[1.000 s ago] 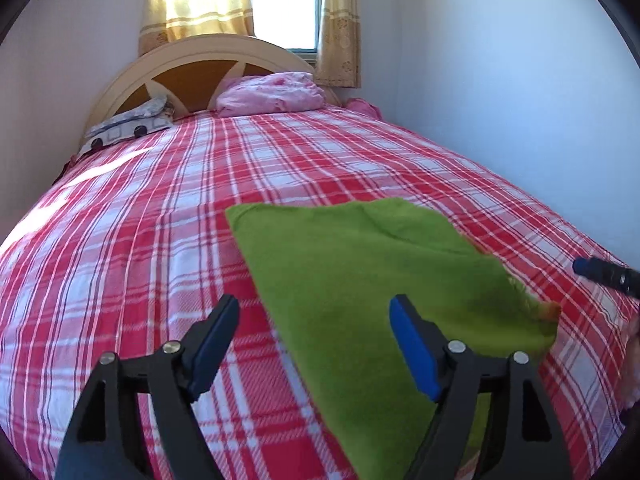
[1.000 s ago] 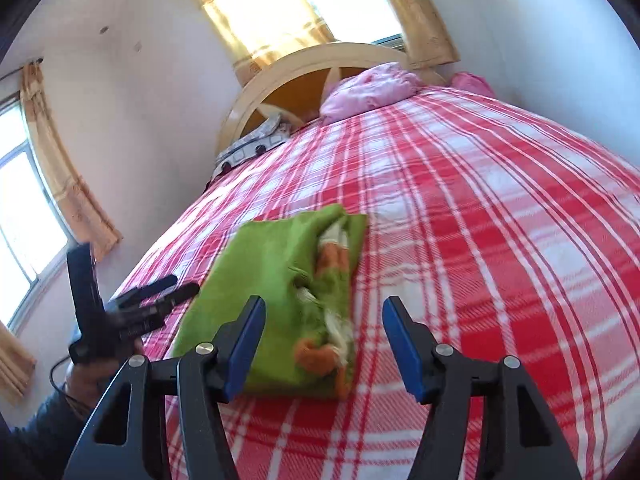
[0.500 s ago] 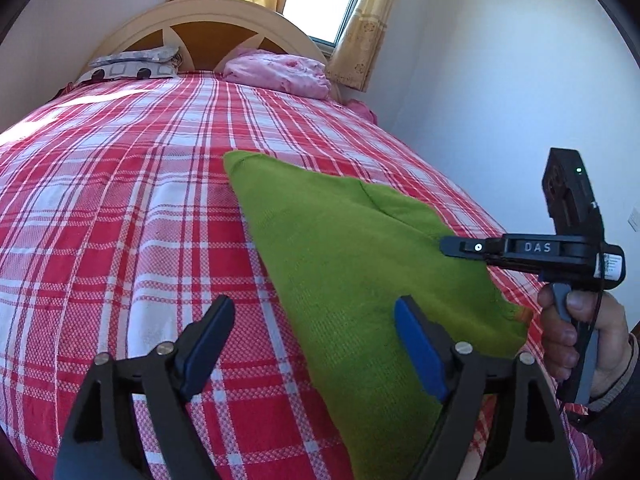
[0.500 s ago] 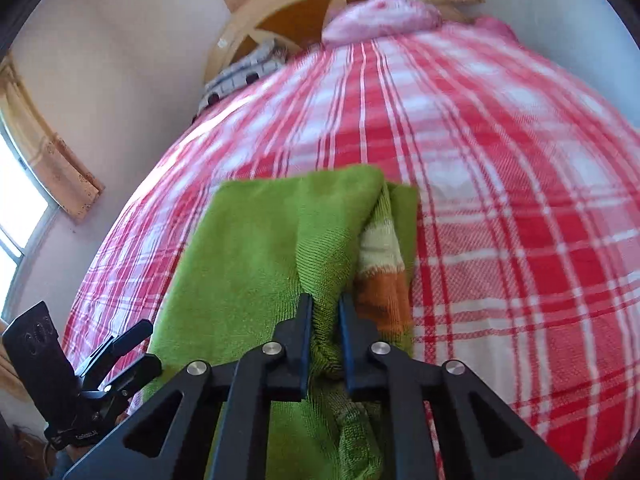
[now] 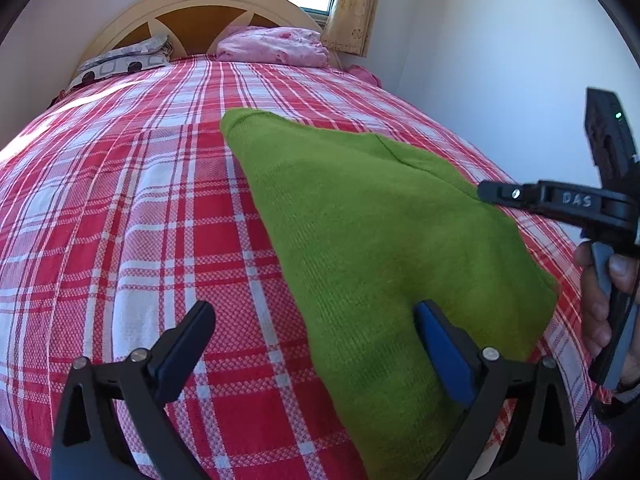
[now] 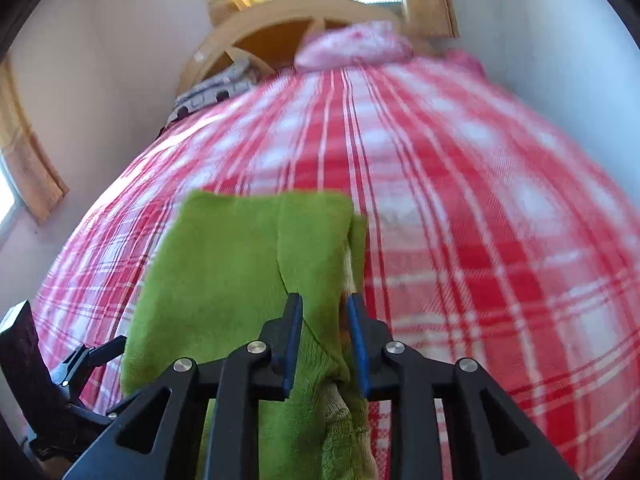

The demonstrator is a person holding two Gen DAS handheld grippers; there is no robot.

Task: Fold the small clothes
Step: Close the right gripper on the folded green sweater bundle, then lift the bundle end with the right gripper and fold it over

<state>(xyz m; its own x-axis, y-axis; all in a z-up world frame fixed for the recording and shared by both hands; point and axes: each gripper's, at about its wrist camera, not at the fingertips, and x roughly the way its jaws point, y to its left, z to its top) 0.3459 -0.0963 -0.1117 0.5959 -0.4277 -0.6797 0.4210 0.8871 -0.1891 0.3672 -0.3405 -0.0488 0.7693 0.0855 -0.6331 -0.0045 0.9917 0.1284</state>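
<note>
A green knitted garment lies folded on the red plaid bed; it also shows in the right wrist view. My left gripper is open, its fingers straddling the garment's near left edge just above it. My right gripper is shut on the garment's near right edge, where a cream and orange part shows under the green. The right gripper also shows in the left wrist view at the garment's right side. The left gripper shows in the right wrist view at the lower left.
The red plaid bedspread covers the whole bed. A pink pillow and a grey patterned pillow lie by the wooden headboard. A white wall runs along the bed's right side.
My right gripper closed on the garment's right edge and now holds it, pulled nearer. My left gripper stayed open and moved lower and closer to the garment's left edge.
</note>
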